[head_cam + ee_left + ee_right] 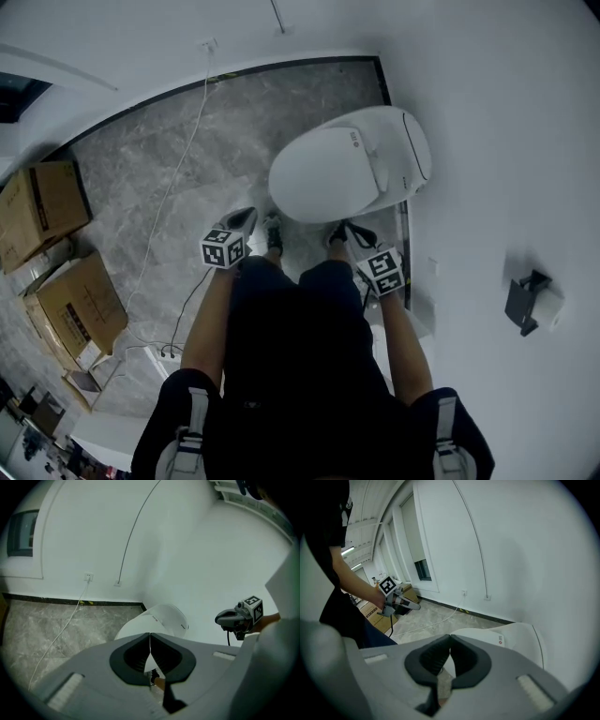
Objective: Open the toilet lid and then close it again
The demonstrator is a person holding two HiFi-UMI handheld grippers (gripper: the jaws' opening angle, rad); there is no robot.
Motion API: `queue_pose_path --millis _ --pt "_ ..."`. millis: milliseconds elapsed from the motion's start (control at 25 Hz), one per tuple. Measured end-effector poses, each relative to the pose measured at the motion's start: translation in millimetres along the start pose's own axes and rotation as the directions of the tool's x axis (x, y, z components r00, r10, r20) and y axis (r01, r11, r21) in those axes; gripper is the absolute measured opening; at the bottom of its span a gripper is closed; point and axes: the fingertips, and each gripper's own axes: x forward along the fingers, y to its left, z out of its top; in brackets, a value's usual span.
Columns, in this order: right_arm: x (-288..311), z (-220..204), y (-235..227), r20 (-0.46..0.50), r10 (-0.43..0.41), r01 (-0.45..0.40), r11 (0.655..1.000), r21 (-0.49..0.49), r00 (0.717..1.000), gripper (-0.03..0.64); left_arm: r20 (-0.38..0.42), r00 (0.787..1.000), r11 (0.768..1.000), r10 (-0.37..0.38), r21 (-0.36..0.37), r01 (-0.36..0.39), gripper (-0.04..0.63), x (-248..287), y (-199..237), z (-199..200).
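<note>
The white toilet [349, 169] stands against the wall with its lid [323, 176] down flat. My left gripper [249, 216] hangs shut just short of the bowl's front left, apart from it. My right gripper [341, 229] is shut too, close to the bowl's front right edge. Neither holds anything. In the left gripper view the shut gripper [150, 645] points at the toilet [161, 619], with the right gripper [234, 618] off to the side. In the right gripper view the closed gripper [450, 645] aims at the lid [485, 637], and the left gripper [404, 603] shows further left.
Cardboard boxes [42, 208] [80, 305] stand on the grey stone floor at the left. A white cable [183, 150] runs from a wall socket [88, 577] to a power strip [167, 354]. A paper holder [530, 302] hangs on the right wall. The person's feet stand before the bowl.
</note>
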Motion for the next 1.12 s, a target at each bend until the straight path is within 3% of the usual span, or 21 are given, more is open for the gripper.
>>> queue_pose_path --millis 320,520,640,800,920,1120 --pt "8.7 -42.2 -31.0 -0.103 0.099 -0.099 0.995 0.001 0.990 0.003 -0.071 0.996 0.993 0.049 -0.103 -0.057 0.014 50.1 16.4 -42.8" --pt "22.5 -68.3 -39.4 -0.156 0.147 -0.144 0.989 0.027 0.977 0.003 -0.138 0.990 0.990 0.034 -0.133 -0.053 0.014 100.7 36.8 -77.0" --pt "37.0 -85.1 -36.2 -0.182 0.192 -0.188 0.981 0.036 0.964 0.003 -0.146 0.989 0.981 -0.012 -0.193 -0.017 0.017 128.9 51.1 -99.1" --pt "57.7 -110.1 -41.1 -0.222 0.233 -0.230 0.972 0.042 0.947 0.003 -0.134 0.991 0.965 0.025 -0.257 -0.059 0.024 160.9 81.3 -122.2" --pt "68.9 -125.4 -43.2 -0.238 0.243 -0.234 0.970 0.064 0.940 0.003 -0.144 0.990 0.953 0.015 -0.297 -0.058 0.132 177.4 88.3 -144.6" --pt "87.6 -150.8 -33.3 -0.242 0.273 -0.256 0.961 0.100 0.931 0.003 -0.212 0.977 0.955 -0.019 -0.294 -0.045 0.160 197.6 97.5 -183.1"
